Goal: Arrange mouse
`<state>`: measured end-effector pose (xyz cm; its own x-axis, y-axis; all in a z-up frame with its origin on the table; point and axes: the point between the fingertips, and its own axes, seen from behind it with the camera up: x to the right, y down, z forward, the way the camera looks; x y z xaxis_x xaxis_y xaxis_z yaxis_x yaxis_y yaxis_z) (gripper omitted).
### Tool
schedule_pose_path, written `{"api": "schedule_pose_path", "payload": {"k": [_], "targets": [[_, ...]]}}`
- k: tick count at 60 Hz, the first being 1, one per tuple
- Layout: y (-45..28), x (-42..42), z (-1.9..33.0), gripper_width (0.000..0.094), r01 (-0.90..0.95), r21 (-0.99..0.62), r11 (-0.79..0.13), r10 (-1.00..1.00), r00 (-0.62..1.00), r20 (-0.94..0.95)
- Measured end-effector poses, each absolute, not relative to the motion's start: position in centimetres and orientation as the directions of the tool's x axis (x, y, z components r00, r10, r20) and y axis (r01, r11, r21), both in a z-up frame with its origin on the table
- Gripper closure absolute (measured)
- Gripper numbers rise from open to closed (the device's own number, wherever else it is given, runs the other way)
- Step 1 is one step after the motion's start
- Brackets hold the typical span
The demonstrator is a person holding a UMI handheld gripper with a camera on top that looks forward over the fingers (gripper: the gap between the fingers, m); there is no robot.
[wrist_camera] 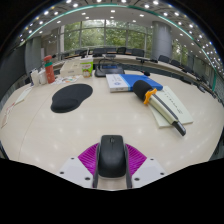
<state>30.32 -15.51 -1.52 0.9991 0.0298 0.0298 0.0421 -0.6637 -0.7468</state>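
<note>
A black computer mouse sits between my two fingers, its sides pressed by the magenta pads, and it is held above the pale table. My gripper is shut on it. A black oval mouse pad lies on the table beyond the fingers, to the left.
Beyond the fingers to the right lie a blue and orange object, a white sheet with a dark tool across it, and a blue book. Bottles and boxes stand at the far left. Office windows lie behind.
</note>
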Motion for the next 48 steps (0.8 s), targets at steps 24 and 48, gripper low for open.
{"api": "schedule_pose_path", "payload": {"k": [24,48], "targets": [[-7.8,26.3,9.3,0.0615,0.032,-0.810,-0.586,0.052,0.999,0.002],[10.2,11.5,6.8,0.0614,0.029,-0.817,-0.576,0.105,0.994,-0.038]]}}
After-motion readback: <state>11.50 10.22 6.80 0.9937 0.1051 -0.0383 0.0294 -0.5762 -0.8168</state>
